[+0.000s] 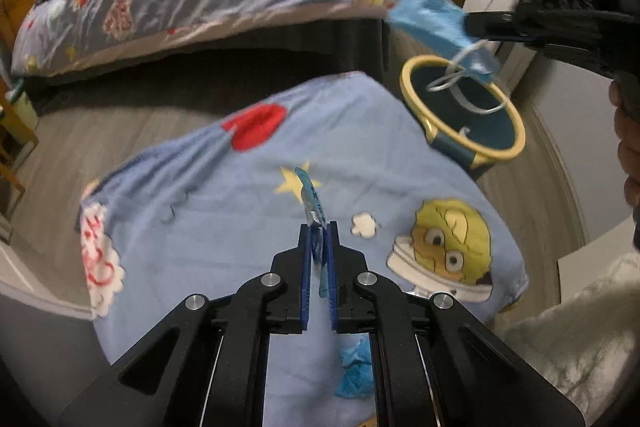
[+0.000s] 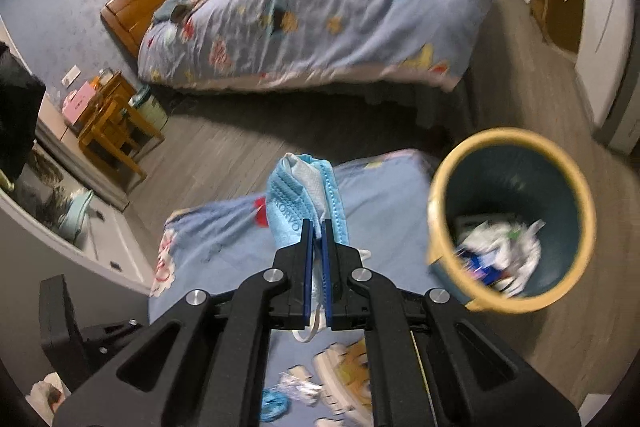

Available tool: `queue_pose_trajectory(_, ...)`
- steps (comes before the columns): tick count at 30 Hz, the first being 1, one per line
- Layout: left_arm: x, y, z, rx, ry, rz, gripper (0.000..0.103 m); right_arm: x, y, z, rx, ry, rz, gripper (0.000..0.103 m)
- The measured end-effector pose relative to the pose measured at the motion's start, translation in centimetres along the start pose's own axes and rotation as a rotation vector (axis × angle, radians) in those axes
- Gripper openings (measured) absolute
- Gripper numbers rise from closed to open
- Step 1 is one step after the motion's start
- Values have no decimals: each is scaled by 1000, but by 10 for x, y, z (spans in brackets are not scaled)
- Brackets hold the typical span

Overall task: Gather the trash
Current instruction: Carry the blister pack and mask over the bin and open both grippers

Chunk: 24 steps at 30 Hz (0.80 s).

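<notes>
Clamping a thin blue wrapper (image 1: 311,203) edge-on, left gripper (image 1: 319,227) sits above the cartoon-print cloth (image 1: 192,211); right gripper (image 2: 316,225) is pinched shut on a blue face mask (image 2: 298,195), beside the yellow-rimmed bin (image 2: 440,187). Risks: wrapper looks held by a sliver, though blur makes that hard to tell, so it may slip. Mask's ear loops dangle and could snag the rim. More scraps (image 1: 354,371) remain on the cloth.
</notes>
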<state>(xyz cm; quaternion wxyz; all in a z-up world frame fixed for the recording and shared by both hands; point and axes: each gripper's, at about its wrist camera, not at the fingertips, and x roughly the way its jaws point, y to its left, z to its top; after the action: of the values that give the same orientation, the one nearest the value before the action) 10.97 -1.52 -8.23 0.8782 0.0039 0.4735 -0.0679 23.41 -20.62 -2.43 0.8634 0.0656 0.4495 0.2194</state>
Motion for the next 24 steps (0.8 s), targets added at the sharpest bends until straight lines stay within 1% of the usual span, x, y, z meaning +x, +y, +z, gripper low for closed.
queue_pose_trajectory(2,-7,-3,11,17,-31,13,8,-14,-15,10,1,-35,-27,4)
queue_pose_trajectory(5,-16,-12,32,47,-75,14,8,-34,-54,22,48,-84,-61,4)
queue_pose_trajectory(8,-17,-23,57,79,-103,1,8,-42,-91,26,96,-101,-104,4)
queue_pose_trajectory(11,-10,-38,80,115,-122,-12,8,-44,-125,26,137,-101,-148,4)
queue_pose_trajectory(14,5,-63,104,153,-137,-53,8,-36,-159,22,191,-77,-186,4)
queue_pose_trajectory(19,43,-117,137,236,-144,-137,8,-12,-197,12,267,-18,-227,4)
queue_pose_trajectory(24,90,-156,155,270,-105,-174,8,16,-223,4,344,48,-234,4)
